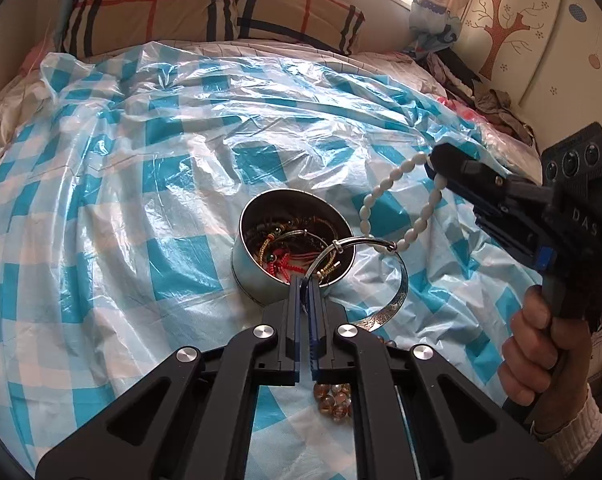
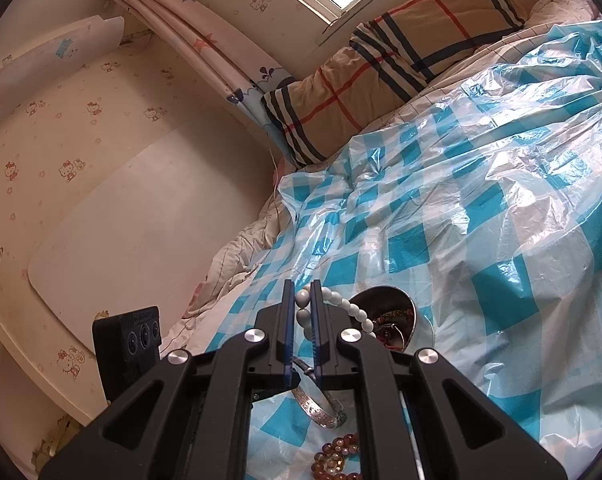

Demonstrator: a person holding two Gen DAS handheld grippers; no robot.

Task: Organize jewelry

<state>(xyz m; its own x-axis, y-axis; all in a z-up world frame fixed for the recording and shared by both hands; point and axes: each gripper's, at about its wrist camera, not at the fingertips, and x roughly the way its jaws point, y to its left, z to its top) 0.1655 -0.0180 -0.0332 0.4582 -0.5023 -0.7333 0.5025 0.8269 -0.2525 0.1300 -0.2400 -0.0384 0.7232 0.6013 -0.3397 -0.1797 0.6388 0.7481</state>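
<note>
My left gripper (image 1: 304, 280) is shut on the thin edge of a silver engraved bangle (image 1: 399, 288), just in front of a round metal tin (image 1: 245, 276) that holds several tangled pieces. The bangle arcs to the right of the tin. My right gripper (image 1: 435, 162) is shut on a white bead bracelet (image 1: 371, 196), which hangs in a loop down to the bangle's upper rim; whether it passes through the bangle I cannot tell. In the right wrist view the white beads (image 2: 303, 304) sit between the right gripper (image 2: 303, 285) fingers, above the bangle (image 2: 321, 410) and beside the tin (image 2: 423, 332).
An amber bead bracelet (image 1: 333, 400) lies on the blue-and-white checked plastic sheet (image 1: 141, 200) under my left gripper, seen too as amber beads (image 2: 337, 454). A plaid pillow (image 1: 205, 4) lies at the bed's head. Clothes pile (image 1: 481, 92) at the right. A hand (image 1: 537, 356) holds the right gripper.
</note>
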